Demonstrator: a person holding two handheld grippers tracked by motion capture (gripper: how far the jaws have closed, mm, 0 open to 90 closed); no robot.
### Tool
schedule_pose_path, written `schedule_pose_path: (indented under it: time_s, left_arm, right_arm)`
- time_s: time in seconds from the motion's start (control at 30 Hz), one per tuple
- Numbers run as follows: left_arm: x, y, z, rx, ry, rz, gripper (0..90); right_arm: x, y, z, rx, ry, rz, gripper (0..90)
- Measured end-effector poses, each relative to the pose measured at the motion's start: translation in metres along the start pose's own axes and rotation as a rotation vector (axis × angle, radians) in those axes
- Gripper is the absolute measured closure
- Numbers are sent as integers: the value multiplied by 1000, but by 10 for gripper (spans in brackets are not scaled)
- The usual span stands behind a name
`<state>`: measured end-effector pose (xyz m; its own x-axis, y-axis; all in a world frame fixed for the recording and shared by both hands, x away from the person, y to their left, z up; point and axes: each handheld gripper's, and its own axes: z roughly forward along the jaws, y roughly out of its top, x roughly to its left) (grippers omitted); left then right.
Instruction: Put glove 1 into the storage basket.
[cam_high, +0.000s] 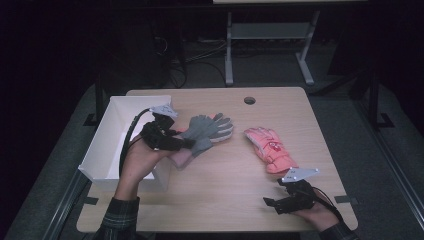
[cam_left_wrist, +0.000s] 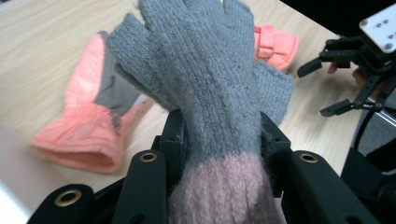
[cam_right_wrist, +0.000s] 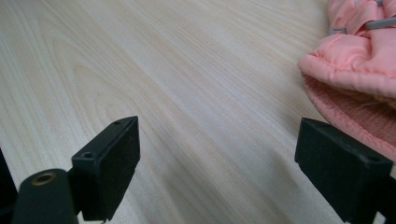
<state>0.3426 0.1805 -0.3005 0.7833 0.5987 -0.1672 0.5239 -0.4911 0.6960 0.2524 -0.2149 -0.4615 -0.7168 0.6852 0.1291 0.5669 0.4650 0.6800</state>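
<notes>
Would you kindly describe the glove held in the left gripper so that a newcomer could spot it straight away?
Start at the white box on the wooden table's left edge. Just right of it, the left gripper is clamped on a knitted glove. It is grey wool with a pale pink cuff, unlike the padded, salmon-coloured ski glove lying farther right.

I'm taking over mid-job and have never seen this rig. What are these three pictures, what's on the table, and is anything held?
A person holds a hand-held two-fingered gripper in each hand. The high view looks down on the wooden table; each of the other two pictures looks along one gripper's fingers. The left gripper is clamped on a grey knit glove at its pink cuff, beside a white box. The right gripper is open with nothing between its fingers, near the cuff of a pink padded glove lying on the table.
</notes>
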Motion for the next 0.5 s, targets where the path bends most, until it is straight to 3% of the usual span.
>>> schedule_pose_path:
  time_s: [0.23,0.5]
  left_arm:
    - [13,-8,-16,-25,44,-28,623]
    - [38,-24,-47,-81,152,-106,623]
  right_arm:
    - [2,1,1,1,4,-2,138]
    - [1,0,1,-1,4,-5,138]
